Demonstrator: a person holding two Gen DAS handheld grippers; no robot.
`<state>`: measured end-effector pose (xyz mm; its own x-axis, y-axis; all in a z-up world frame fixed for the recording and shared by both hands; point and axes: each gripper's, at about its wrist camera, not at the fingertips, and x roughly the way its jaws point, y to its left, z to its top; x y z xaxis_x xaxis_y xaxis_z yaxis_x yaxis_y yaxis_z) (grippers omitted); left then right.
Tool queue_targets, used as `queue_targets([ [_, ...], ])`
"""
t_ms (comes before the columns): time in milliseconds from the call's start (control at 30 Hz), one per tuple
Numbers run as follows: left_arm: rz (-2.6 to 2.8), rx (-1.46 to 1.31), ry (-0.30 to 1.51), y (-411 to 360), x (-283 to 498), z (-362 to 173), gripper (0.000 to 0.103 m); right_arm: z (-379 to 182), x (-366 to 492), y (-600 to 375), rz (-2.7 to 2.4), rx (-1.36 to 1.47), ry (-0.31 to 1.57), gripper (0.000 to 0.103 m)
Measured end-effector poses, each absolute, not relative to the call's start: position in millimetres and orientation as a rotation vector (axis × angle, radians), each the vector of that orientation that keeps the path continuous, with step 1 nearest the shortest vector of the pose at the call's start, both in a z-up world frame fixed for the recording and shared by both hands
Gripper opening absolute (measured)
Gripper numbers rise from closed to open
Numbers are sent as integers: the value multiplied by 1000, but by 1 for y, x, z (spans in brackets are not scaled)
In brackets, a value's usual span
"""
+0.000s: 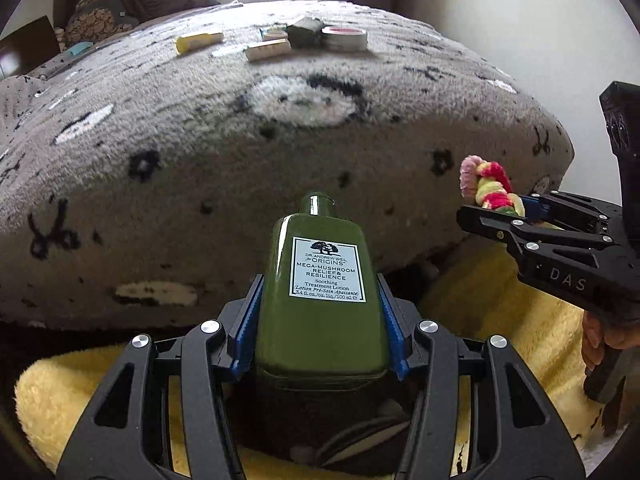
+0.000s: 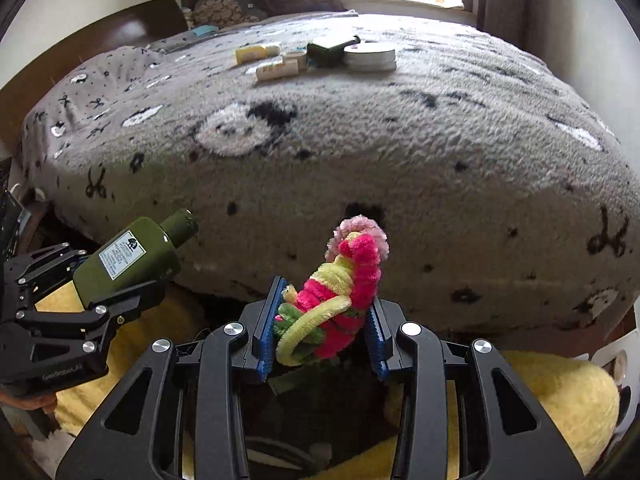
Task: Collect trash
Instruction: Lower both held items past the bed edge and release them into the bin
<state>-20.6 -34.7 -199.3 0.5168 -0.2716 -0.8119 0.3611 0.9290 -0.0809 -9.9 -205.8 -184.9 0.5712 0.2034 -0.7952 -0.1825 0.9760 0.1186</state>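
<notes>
Bottle and pipe-cleaner bundle both in hand, just off the bed

Left gripper clamps the slick, rigid bottle's sides; right gripper squeezes the light, squishy bundle mid-body.

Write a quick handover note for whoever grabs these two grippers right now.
Left gripper: shut on the dark green lotion bottle.
Right gripper: shut on the pink, yellow and green pipe-cleaner bundle.
Both are held over the yellow fluffy-edged dark opening below, at the foot of the grey patterned bed blanket.
Not yet released.
Left on the blanket's far side: two pale yellow tubes, a small jar, a dark green box, a round white tin.
</notes>
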Motion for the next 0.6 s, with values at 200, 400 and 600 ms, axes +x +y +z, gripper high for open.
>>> queue_targets([
  [200,-406,84,1075,-34,-21,-236,50,-219,-7,-199,261,50,1056,38],
  [400,-438,67,1185,-34,-13,-268,50,-249,0,-197,293,85,1193,38],
  [600,-439,81,1253,-37,-12,-290,50,-265,2,-190,312,77,1254,40],
])
